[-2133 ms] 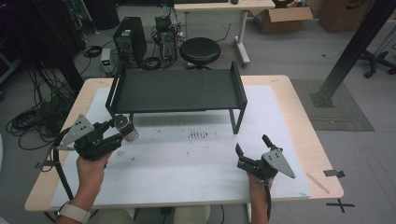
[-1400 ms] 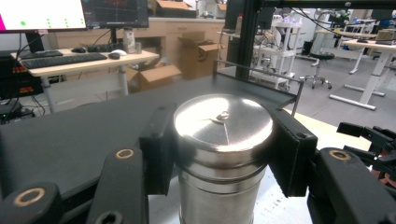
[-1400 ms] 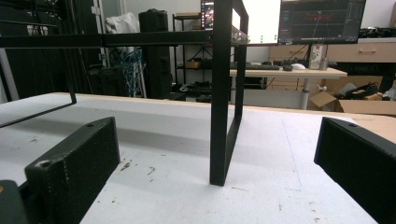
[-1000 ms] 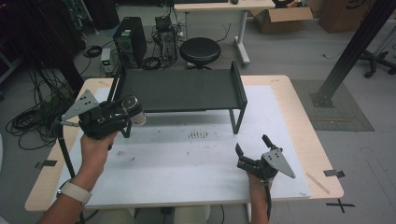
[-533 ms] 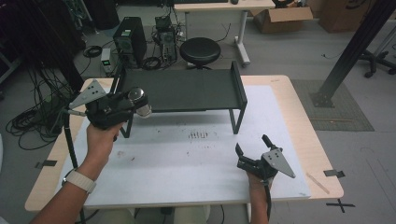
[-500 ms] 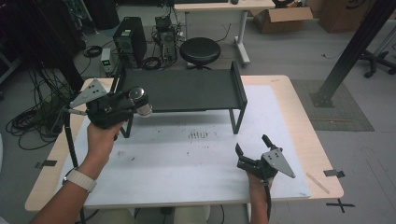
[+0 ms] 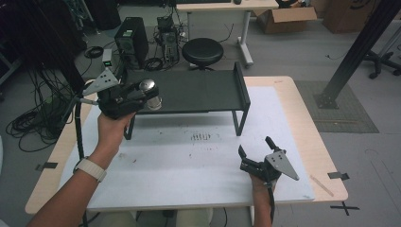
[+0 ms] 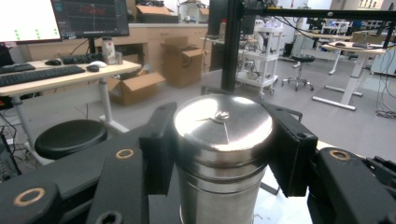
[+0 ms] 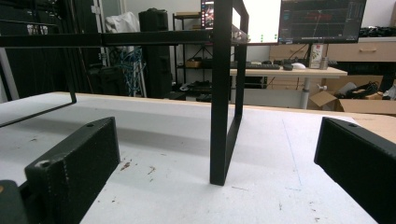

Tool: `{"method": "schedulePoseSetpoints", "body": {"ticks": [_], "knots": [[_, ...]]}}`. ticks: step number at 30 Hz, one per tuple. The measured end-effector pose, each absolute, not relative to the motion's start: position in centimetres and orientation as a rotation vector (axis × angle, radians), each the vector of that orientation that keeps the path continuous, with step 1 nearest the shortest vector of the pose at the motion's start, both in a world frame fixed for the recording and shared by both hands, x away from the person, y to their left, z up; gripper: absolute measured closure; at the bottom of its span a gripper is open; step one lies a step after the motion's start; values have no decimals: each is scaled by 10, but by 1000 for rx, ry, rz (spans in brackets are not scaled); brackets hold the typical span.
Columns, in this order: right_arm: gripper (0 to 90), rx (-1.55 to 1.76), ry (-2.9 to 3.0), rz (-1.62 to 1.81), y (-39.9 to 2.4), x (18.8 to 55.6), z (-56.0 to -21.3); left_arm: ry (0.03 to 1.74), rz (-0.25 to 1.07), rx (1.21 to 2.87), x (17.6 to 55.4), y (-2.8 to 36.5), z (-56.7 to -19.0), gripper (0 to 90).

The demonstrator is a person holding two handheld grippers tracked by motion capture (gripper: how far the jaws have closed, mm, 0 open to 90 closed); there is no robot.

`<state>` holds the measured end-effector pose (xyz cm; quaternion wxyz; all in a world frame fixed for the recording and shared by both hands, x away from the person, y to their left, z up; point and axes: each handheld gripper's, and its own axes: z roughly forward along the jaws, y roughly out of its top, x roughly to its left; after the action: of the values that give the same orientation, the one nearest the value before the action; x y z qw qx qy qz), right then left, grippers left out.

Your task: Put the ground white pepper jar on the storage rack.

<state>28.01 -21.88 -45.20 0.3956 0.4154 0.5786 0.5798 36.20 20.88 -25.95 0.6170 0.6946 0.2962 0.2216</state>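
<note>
Steel canister (image 8: 223, 154) — clamped between left claw (image 8: 224, 149) jaws, upright.

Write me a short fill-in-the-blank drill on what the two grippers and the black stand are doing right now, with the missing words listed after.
1. The left gripper is shut on a shiny ______ canister with a flat lid.
2. That canister is held above the left end of the black metal ______ standing on the table.
3. The right gripper rests low over the white table mat with its jaws ______ and nothing between them.
4. Behind the table stands a round black ______.

Missing words: metal; shelf; open; stool
</note>
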Motion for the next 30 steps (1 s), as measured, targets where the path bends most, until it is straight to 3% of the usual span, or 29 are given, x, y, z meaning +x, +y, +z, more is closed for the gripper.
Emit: {"method": "schedulePoseSetpoints", "body": {"ticks": [30], "knots": [[0, 1053, 1468, 1469, -219, 280, -452, 713, 518, 1649, 428, 170, -255, 492]]}}
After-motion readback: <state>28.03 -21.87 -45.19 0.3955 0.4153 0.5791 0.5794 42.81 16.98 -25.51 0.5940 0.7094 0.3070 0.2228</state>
